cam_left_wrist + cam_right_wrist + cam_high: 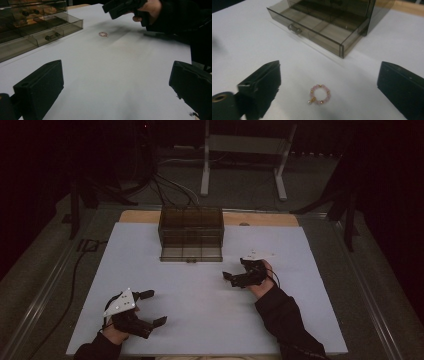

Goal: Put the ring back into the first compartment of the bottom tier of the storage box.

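A small ring-shaped bracelet of pale pink beads with a few gold spacers and a tiny dangling charm [320,94] lies flat on the white tabletop [200,320], a little in front of the smoky translucent plastic drawer box [191,234], whose bottom drawer [317,32] is pulled out and looks empty. From the left gripper view the same loop [102,34] shows as a faint pink circle just under the far hand.

The right gripper [329,82] hovers above it with its black fingers [262,85] spread wide; the bracelet sits between them, roughly centred and a touch nearer the camera than the tips, touching neither. The left gripper [148,307] rests well apart, near the front edge of the tabletop, its fingers [40,90] likewise held apart with nothing between them.

I'd judge the bracelet to be very light and limp: beads on a thread, so it will sag and fold rather than hold its circle once lifted. The beads look smooth and could roll or squirt out of a shallow pinch. The safest hold seems to be across one side of the loop, fingers coming straight down so one lands inside the ring and one outside, clamping the strand itself. The charm side is likely to swing.
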Motion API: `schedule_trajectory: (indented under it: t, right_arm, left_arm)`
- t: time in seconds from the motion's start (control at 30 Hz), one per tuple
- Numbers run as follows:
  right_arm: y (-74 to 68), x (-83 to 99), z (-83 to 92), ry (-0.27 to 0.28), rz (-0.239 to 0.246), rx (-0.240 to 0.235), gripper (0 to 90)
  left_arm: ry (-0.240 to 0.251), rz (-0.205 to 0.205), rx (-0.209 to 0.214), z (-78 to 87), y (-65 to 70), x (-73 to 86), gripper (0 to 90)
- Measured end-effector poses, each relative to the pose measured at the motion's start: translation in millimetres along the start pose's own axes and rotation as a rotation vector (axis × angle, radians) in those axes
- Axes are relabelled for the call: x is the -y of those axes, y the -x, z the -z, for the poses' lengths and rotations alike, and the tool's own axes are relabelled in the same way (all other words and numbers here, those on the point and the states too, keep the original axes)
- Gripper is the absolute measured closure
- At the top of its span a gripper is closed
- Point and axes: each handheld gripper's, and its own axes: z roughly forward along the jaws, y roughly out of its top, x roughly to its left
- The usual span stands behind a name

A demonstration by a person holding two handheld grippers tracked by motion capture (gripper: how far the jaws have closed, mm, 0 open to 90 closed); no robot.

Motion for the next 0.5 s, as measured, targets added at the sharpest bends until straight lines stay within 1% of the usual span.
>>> schedule_trajectory:
  t: [0.03, 0.07, 0.1, 0.13, 0.23, 0.3, 0.37, 0.4, 0.43, 0.5]
  right_arm:
    - [-0.1, 0.4, -1.3, -0.011, -0.003, 0.007, 6.6]
    - [-0.3, 0.7, -2.6, -0.017, -0.003, 0.023, 10.9]
    - [0.3, 1.0, -4.0, -0.027, -0.017, 0.036, 15.2]
    - [0.6, 1.3, -5.3, -0.032, -0.024, 0.039, 16.0]
    - [0.5, 2.9, -9.0, -0.061, -0.026, 0.058, 26.8]
    - [0.5, 3.7, -10.7, -0.078, -0.023, 0.061, 33.0]
    - [0.6, 4.2, -12.6, -0.091, -0.02, 0.058, 42.8]
    - [0.7, 4.3, -13.6, -0.099, -0.02, 0.052, 45.5]
    - [0.7, 4.4, -14.5, -0.106, -0.018, 0.048, 50.7]
    - [0.5, 4.8, -16.5, -0.119, -0.014, 0.048, 55.0]
  left_arm:
    - [0.0, 0.003, 0.0, -0.1, -0.1, 0.1, 0.7]
    - [0.004, 0.004, 0.0, -0.2, 0.0, -0.2, 0.7]
    - [0.008, 0.003, 0.0, -0.2, 0.2, -0.5, 0.7]
    - [0.01, 0.004, 0.002, 0.0, 0.4, -0.6, 0.7]
    - [0.004, 0.004, 0.002, -0.3, 0.1, -0.2, 0.7]
    - [0.006, 0.004, 0.002, -0.3, -0.2, -0.2, 0.7]
    - [0.004, 0.004, 0.001, 0.0, -0.3, 0.1, 0.7]
    - [0.004, 0.005, 0.0, -0.1, -0.5, 0.2, 0.7]
    - [0.005, 0.006, 0.0, -0.1, -0.7, 0.1, 0.7]
    - [0.009, 0.008, 0.003, 0.2, -0.9, 0.1, 0.7]
